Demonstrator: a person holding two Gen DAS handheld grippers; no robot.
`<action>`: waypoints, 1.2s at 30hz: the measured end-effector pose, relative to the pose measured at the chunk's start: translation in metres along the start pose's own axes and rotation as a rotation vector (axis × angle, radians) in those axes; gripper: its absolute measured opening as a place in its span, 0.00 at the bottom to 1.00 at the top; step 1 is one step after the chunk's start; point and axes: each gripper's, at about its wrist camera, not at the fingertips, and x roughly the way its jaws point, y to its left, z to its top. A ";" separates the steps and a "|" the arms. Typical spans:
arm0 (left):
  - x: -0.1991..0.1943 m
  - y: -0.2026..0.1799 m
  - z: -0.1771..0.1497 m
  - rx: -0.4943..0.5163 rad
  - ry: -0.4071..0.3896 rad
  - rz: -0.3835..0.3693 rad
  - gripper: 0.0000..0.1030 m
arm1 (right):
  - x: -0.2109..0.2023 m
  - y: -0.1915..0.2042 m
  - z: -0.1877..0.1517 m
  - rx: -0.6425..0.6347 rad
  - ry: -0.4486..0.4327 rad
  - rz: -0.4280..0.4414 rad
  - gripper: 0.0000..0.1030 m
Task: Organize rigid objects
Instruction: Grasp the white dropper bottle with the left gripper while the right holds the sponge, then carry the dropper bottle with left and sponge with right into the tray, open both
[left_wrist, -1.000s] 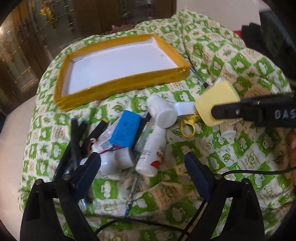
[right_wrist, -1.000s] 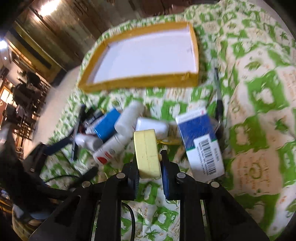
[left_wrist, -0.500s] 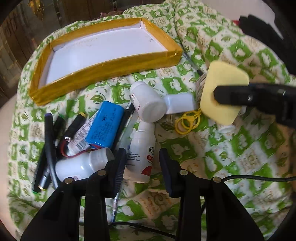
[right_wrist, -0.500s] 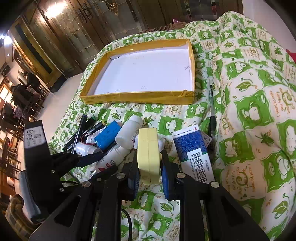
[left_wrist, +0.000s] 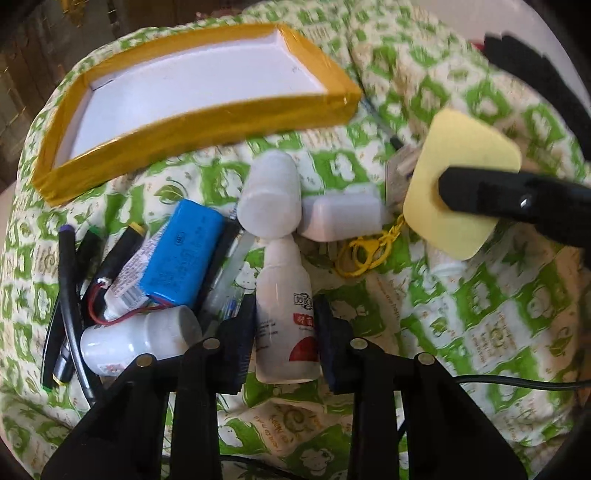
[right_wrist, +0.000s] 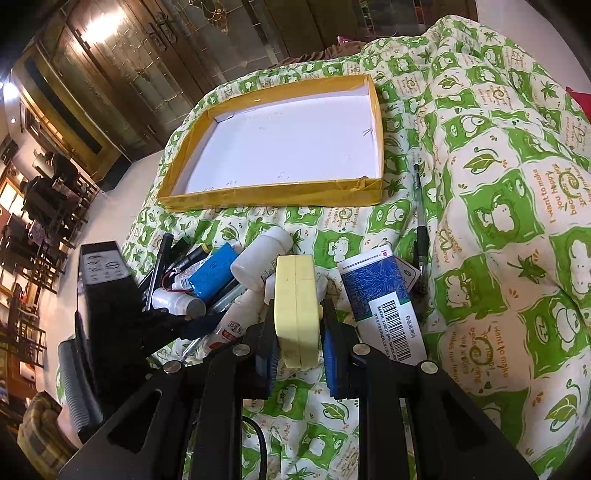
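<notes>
Left gripper (left_wrist: 284, 325) jaws closing around the white bottle with red label (left_wrist: 286, 310) lying in the pile near the yellow-rimmed tray (left_wrist: 199, 122); pad contact hard to confirm, frame blurred. Right gripper (right_wrist: 297, 343) clamped on the yellow block (right_wrist: 297, 314), held above the green-patterned cloth (right_wrist: 498, 221). Blue-and-white box (right_wrist: 380, 302) partly hidden behind the block. Blue battery pack (left_wrist: 183, 254) covers pens beneath it.

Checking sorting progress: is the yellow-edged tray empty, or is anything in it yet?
Empty. The tray shows only its bare white floor in both wrist views; the bottles, battery and pens lie on the quilt in front of it.
</notes>
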 end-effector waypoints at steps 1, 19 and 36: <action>-0.003 0.004 -0.001 -0.022 -0.013 -0.013 0.26 | -0.002 0.000 0.000 0.002 -0.005 0.003 0.18; -0.052 0.034 -0.029 -0.191 -0.171 -0.108 0.26 | -0.039 0.003 0.011 0.033 -0.101 0.057 0.18; -0.081 0.056 0.010 -0.195 -0.267 -0.010 0.26 | -0.049 0.019 0.035 -0.051 -0.129 0.038 0.18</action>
